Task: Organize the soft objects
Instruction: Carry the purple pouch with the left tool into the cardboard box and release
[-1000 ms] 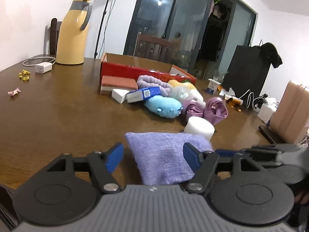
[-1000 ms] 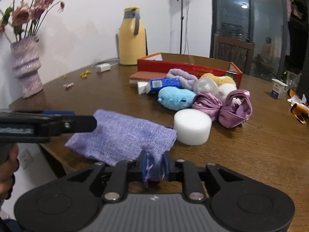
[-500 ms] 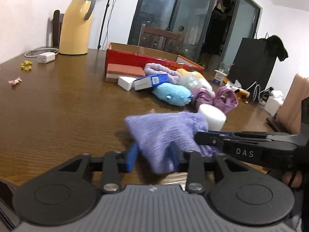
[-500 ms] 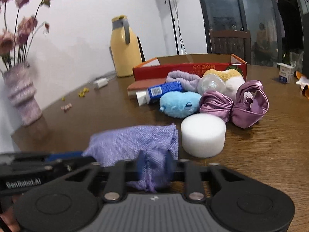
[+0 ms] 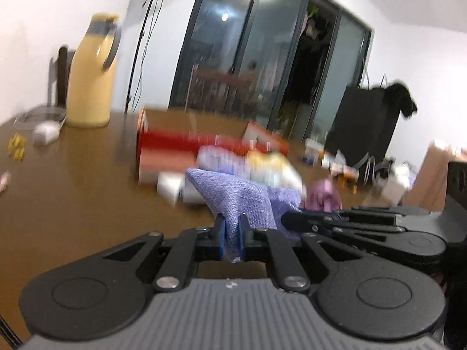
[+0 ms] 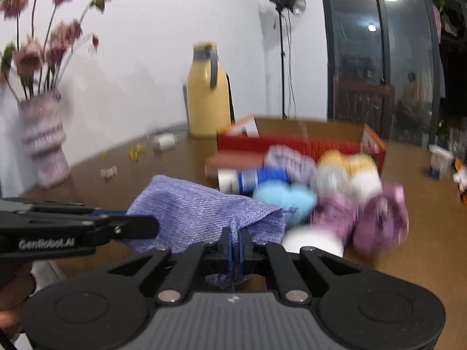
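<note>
A lilac knitted cloth (image 5: 239, 198) hangs in the air between my two grippers, lifted off the brown table (image 5: 73, 192). My left gripper (image 5: 232, 233) is shut on one edge of it. My right gripper (image 6: 235, 242) is shut on the other edge of the cloth (image 6: 201, 213). Each gripper shows in the other's view, the right one (image 5: 292, 221) and the left one (image 6: 146, 229). Behind the cloth lies a blurred heap of soft things: a light blue plush (image 6: 286, 201), a purple satin scrunchie (image 6: 376, 218), a white foam cylinder (image 6: 315, 240) and a lavender headband (image 6: 289, 160).
An open red cardboard box (image 6: 306, 140) stands behind the heap, with a flat reddish box (image 5: 166, 160) and small white cartons beside it. A yellow thermos (image 5: 90, 73) stands at the back left. A vase of pink flowers (image 6: 43, 140) stands at the table's left edge.
My left gripper went from open around the cloth to shut on it. Both grippers have raised the cloth off the table, and both views have tilted upward.
</note>
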Demonstrator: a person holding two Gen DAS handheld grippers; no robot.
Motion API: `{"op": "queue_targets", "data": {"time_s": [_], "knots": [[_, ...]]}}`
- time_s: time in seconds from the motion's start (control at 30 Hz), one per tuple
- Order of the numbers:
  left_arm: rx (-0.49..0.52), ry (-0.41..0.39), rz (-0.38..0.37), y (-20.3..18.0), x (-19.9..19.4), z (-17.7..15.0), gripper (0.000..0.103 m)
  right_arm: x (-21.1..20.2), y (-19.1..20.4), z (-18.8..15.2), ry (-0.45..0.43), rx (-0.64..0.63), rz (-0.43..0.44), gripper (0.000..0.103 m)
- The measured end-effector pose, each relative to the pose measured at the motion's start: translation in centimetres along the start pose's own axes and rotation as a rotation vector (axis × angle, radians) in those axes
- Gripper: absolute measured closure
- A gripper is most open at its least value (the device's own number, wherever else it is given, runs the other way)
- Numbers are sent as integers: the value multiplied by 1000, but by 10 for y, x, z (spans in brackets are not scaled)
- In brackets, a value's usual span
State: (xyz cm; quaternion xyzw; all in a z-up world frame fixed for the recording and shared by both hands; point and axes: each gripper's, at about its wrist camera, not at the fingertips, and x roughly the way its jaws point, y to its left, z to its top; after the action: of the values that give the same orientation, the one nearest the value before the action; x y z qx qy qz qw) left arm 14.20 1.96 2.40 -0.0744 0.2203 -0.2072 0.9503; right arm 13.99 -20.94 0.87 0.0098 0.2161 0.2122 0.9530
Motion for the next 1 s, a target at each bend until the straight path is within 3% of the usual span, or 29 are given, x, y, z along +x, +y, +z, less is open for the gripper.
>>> {"op": "queue_targets", "data": {"time_s": [0.2,0.33,0.47,0.6,0.7,0.73,0.8,0.83,0.9,0.97,1.0], "knots": [[5,-21,-37,30,86,110,94,67,-52,110,-27,-19,19,99],[-6,39,32,58,178,170,94,152,-84,182,26,-43,-9,99],[5,134,124,87,272,203,94,262,-110,226,166,-56,-28,99],[52,262,211,109,353,206,91,358,-137,231,302,-5,-22,98],[28,336,282,124,387,203,90,402,-147,225,359,30,-27,96],[14,345,299,128,391,203,87,412,-153,221,384,72,-19,89],[3,332,298,134,389,201,70,423,-158,214,429,113,-15,84],[3,318,298,137,388,203,68,424,-159,211,430,112,-16,84],[-6,289,282,143,373,202,64,419,-159,209,415,110,-5,75],[-12,262,272,142,358,206,56,405,-161,213,384,127,-7,55],[-8,247,276,139,349,209,56,389,-158,213,369,132,-9,52]]}}
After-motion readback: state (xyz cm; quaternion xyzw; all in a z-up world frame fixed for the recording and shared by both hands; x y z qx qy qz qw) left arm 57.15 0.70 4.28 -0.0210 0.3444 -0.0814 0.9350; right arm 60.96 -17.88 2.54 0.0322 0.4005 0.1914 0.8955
